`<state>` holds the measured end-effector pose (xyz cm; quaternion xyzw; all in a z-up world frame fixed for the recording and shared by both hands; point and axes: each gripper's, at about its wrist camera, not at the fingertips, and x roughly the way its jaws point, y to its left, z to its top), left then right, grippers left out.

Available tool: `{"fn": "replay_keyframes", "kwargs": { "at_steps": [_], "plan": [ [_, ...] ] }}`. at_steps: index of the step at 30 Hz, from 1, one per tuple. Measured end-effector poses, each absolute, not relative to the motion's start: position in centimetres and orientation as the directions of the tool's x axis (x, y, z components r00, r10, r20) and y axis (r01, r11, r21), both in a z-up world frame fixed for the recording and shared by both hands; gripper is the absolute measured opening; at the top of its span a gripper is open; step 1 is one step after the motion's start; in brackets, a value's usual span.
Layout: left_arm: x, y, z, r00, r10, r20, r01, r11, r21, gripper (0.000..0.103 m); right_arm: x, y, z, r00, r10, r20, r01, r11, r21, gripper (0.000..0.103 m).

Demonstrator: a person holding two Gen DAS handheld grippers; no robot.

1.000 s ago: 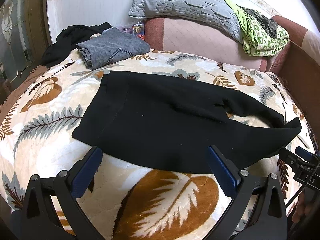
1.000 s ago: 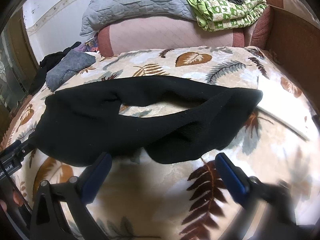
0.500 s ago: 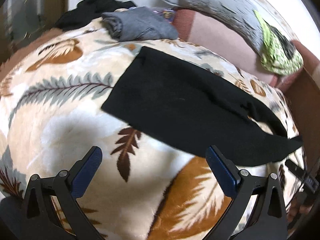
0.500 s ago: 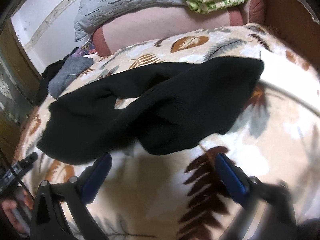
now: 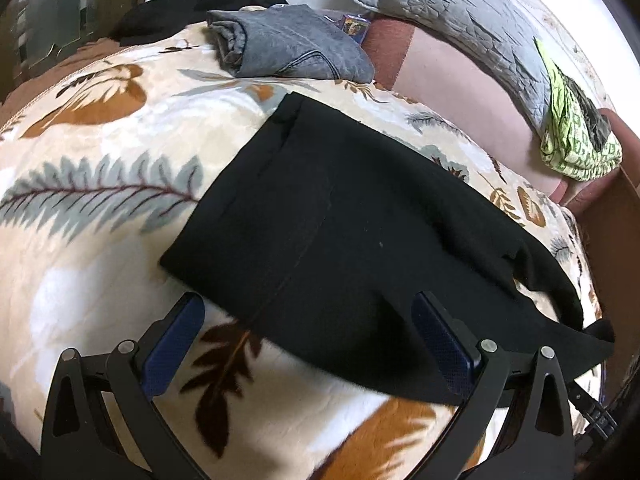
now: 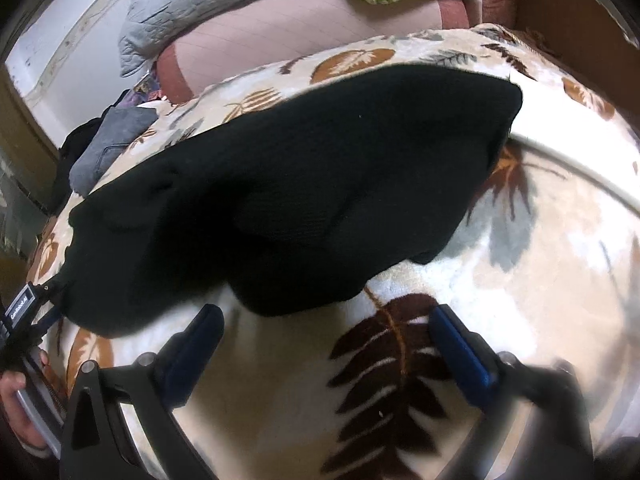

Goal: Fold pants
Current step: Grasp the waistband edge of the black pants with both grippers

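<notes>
— Both grippers, how do they stand?
— Left gripper (image 5: 308, 316) is spread wide, holding nothing, its fingers either side of the near edge of the pants (image 5: 352, 232). Right gripper (image 6: 326, 330) is spread too, just short of the cloth.
— Where are the pants?
— Black, lying across the leaf-print blanket (image 5: 100, 152), legs doubled over each other (image 6: 304, 184).
— Anything behind?
— Folded grey jeans (image 5: 288, 46), a grey pillow (image 5: 452, 12), a green cloth (image 5: 576, 136).

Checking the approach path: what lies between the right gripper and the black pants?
Only bare leaf-print blanket; the right wrist view shows nothing else between the open right gripper and the black pants.
</notes>
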<state>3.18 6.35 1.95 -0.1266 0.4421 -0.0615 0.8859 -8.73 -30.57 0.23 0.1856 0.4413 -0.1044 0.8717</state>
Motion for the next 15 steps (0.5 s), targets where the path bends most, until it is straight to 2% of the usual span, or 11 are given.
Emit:
{"fn": "replay_keyframes", "kwargs": {
  "at_steps": [2,3,4,5,6,7,8,9,11,15],
  "plan": [
    [3.6,6.0,1.9,0.599,-0.22,-0.77,0.001,0.962,-0.274,0.103,-8.2,-30.3,0.2,0.606,-0.029,-0.795,0.333,0.917,0.221,0.102],
    [3.7,5.7,2.0,0.6,-0.219,-0.769,0.004,0.962,-0.271,0.103,-7.9,-30.1,0.2,0.614,-0.026,-0.789,0.325,0.919,0.222,0.096],
    [3.8,5.5,2.0,0.602,-0.222,-0.767,0.008,0.962,-0.272,0.097,-7.4,-30.0,0.1,0.624,-0.03,-0.781,0.315,0.924,0.216,0.09],
    [3.8,5.4,2.0,0.604,-0.224,-0.765,0.016,0.963,-0.269,0.081,-7.1,-29.9,0.0,0.625,-0.043,-0.779,0.315,0.927,0.202,0.072],
    [4.0,5.1,1.9,0.604,-0.207,-0.769,0.02,0.969,-0.245,0.07,-6.8,-29.8,0.1,0.63,-0.048,-0.775,0.313,0.929,0.196,0.05],
    [4.1,4.9,1.8,0.606,-0.185,-0.773,0.02,0.976,-0.218,0.047,-6.7,-29.8,0.2,0.635,-0.039,-0.771,0.306,0.929,0.206,0.043],
    [4.2,4.8,1.8,0.608,-0.176,-0.774,0.023,0.979,-0.205,0.027,-6.6,-29.9,0.5,0.643,-0.011,-0.766,0.292,0.928,0.232,0.028],
    [4.3,5.0,1.8,0.602,-0.187,-0.777,0.023,0.976,-0.217,0.022,-6.7,-30.0,0.7,0.647,0.013,-0.763,0.277,0.927,0.251,0.021],
    [4.2,5.5,1.9,0.594,-0.223,-0.773,0.025,0.965,-0.26,0.015,-7.3,-29.7,1.5,0.65,0.001,-0.76,0.259,0.94,0.223,0.019],
    [3.3,5.9,3.3,0.593,-0.268,-0.759,0.049,0.953,-0.299,0.013,-8.8,-29.5,3.4,0.67,-0.016,-0.743,0.234,0.953,0.19,0.018]
  ]
}}
